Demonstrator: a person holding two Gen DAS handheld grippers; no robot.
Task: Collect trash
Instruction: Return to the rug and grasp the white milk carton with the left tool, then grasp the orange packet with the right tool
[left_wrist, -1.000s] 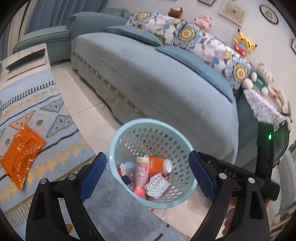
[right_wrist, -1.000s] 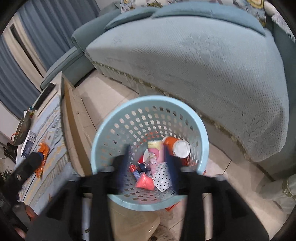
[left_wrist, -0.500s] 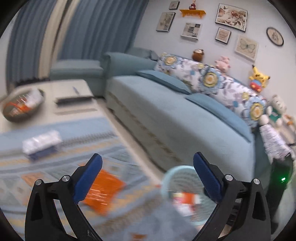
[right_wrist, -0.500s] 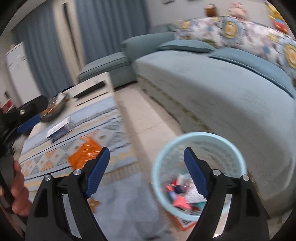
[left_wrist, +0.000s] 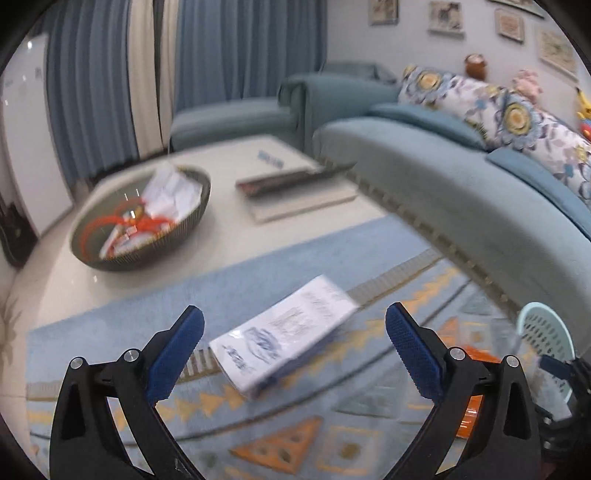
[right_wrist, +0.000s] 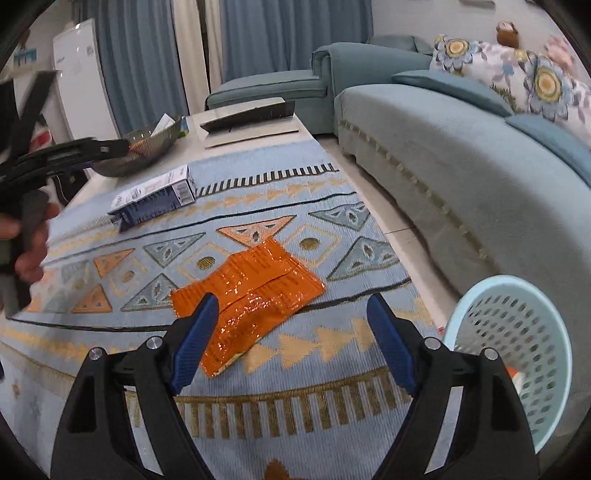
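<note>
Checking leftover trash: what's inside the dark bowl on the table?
The dark bowl holds white paper packets and red-orange looped pieces. Anything beneath them, and the bowl's bottom, is covered.

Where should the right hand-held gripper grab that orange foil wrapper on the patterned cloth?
Grip the orange foil wrapper at its near corner, where the crinkled foil seems to lift off the patterned cloth. It lies flat, so come in low from the near side with the open right hand-held gripper.
</note>
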